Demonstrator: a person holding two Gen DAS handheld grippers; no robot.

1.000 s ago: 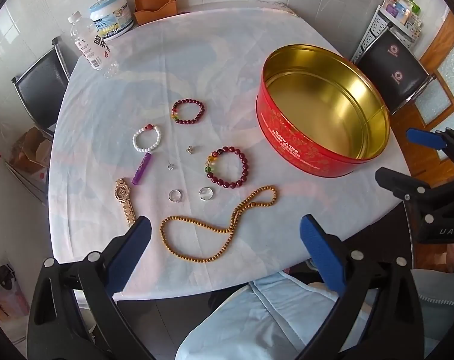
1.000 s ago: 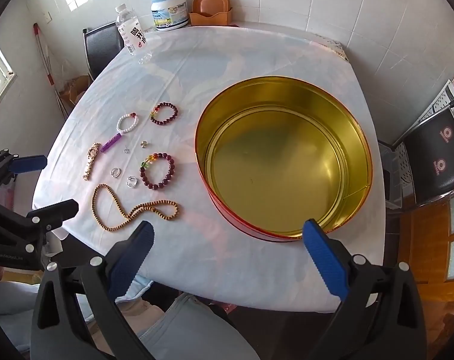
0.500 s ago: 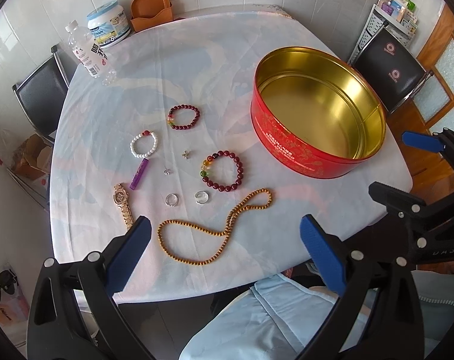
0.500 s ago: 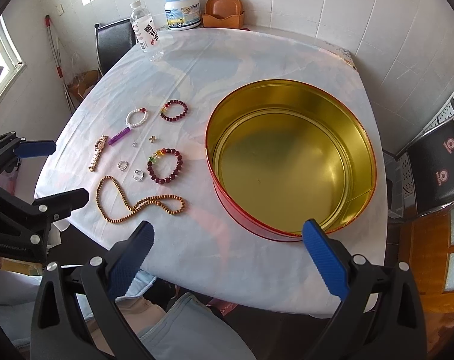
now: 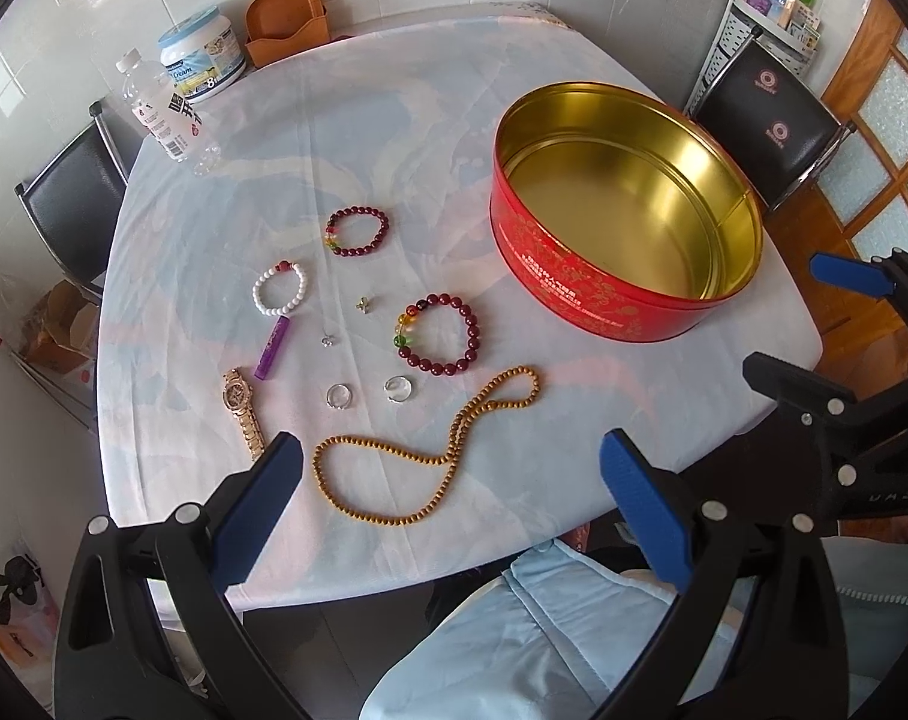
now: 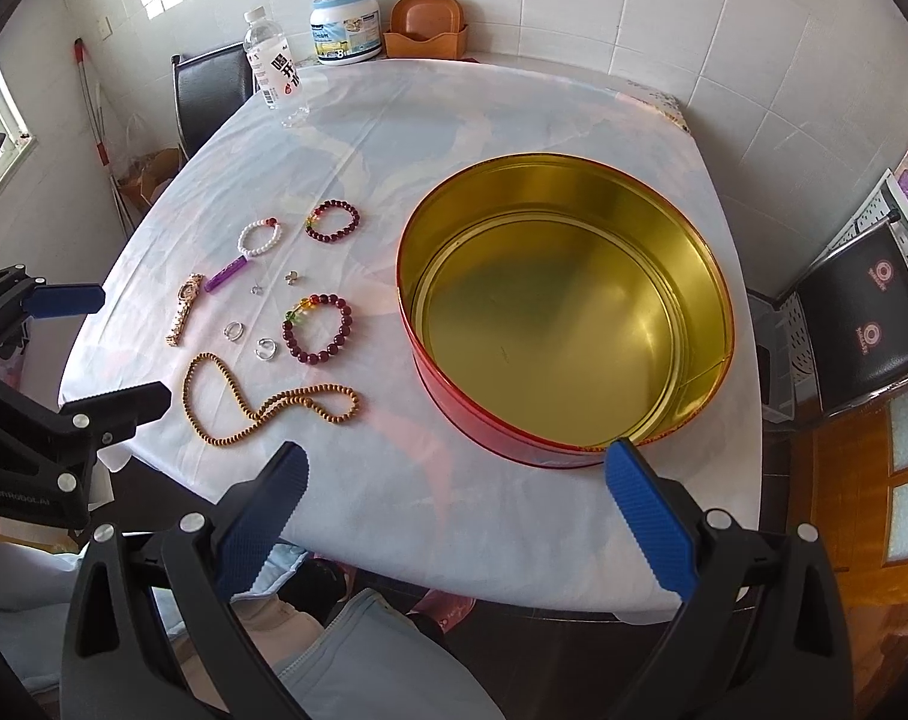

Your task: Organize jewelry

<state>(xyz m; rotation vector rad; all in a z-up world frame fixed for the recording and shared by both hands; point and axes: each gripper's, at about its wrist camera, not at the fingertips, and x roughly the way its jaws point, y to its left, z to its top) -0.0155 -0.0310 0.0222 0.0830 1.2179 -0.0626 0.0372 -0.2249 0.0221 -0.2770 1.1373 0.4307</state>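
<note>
Both grippers, left [image 5: 451, 501] and right [image 6: 454, 501], spread wide, empty, off table's near edge. Tin [image 6: 565, 306] empty. All jewelry, e.g. necklace [image 5: 418, 450], on table [image 5: 364, 120] beside tin. Nothing sorted yet.

The right claw [image 5: 814, 324] is cut off by the right edge of the left wrist view, so only its two fingers and part of its frame show. The left claw [image 6: 94, 348] is likewise cropped at the left edge of the right wrist view. Two tiny silver charms [image 5: 364, 304] lie between the bracelets, too small to identify. Gold lettering on the red tin [image 5: 574, 294] is too fine to read. The gold watch [image 5: 242, 408] has its strap end hidden behind a blue fingertip [image 5: 262, 492]. The surface [image 5: 394, 558] drops out of sight behind the person's pale clothing.
</note>
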